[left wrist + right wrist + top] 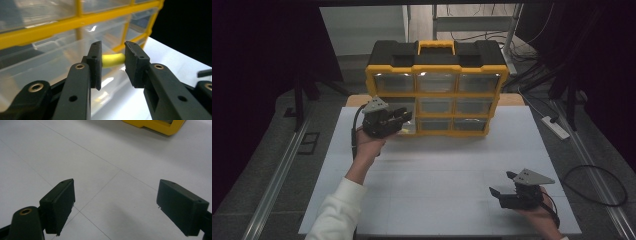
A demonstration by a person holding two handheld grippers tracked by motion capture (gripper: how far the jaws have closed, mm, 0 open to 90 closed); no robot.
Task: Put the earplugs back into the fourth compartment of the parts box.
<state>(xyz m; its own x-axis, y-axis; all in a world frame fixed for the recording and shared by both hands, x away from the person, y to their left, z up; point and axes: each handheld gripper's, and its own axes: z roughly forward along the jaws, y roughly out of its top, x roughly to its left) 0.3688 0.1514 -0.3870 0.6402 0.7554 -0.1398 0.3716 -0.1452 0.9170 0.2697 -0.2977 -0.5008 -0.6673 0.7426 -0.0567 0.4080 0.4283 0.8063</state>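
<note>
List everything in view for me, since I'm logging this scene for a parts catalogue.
drawer cabinet: one, yellow frame, black top, clear drawers, far side of the table.
open drawer: one, clear, bottom left of the cabinet.
yellow piece: one, clamped over the open drawer.
table: one, white.
power strip: one, white, floor at right.
left tongs: black, shut on the yellow piece.
right tongs: black, open, over bare table.

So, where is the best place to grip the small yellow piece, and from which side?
Grip it across its short rounded body, as the left gripper does now: jaws closing on its two ends. The yellow piece is slightly curved, so the flat pads seat best there, above the open clear drawer.
</note>
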